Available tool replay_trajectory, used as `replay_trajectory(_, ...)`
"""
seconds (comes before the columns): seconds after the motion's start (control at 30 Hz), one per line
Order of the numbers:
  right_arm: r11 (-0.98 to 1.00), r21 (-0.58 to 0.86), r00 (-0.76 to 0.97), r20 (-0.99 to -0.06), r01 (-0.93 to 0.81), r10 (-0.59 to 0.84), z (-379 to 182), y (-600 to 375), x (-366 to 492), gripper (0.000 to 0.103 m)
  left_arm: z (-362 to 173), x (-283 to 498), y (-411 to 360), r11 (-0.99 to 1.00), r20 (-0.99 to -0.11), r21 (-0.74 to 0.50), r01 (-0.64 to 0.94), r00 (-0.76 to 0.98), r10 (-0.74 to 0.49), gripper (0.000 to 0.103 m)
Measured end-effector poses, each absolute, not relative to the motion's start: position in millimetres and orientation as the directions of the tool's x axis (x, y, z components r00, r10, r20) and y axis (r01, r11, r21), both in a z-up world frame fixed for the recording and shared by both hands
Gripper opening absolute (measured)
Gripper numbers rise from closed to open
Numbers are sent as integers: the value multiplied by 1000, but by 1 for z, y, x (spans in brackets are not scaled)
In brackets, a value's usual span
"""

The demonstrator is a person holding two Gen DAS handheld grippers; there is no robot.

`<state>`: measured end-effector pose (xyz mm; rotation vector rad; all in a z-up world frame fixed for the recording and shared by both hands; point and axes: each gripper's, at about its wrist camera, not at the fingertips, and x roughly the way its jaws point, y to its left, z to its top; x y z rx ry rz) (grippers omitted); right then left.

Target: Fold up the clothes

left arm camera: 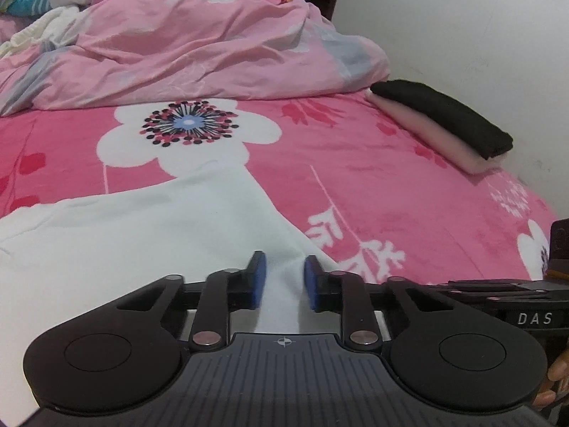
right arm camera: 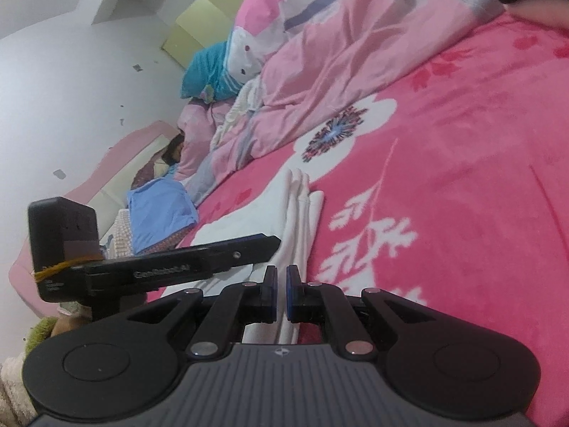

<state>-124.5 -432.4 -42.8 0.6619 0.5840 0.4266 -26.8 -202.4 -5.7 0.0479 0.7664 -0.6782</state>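
Rumpled pink duvet (left arm camera: 199,53), blue pillow (right arm camera: 209,71)

One white garment (left arm camera: 142,227), two folded cloths (left arm camera: 444,124), one quilt (left arm camera: 177,46).

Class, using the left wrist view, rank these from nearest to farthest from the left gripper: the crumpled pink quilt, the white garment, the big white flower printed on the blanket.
1. White garment, between the fingers of the left gripper.
2. Big white printed flower, centre, just beyond the garment.
3. Crumpled pink quilt, heaped at the back.
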Motion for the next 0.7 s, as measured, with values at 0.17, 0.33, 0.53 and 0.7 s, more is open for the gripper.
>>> replay_trajectory(0.17,721,658,749,-363,-215,554,-42,-430,-121,5,-8,-29,-198,782,-633,-223,582,524,-570,6)
replay_trajectory(0.33,748,610,740,-373,-260,561,-38,-423,-119,5,-8,-29,-192,773,-607,-261,579,524,-598,3)
replay_trajectory(0.53,784,531,727,-391,-322,564,-32,-414,-117,5,1,-34,-181,755,-553,-304,582,537,-637,2)
replay_trajectory(0.7,810,439,711,-417,-389,567,-25,-402,-115,5,8,-34,-172,740,-527,-349,575,533,-662,2)
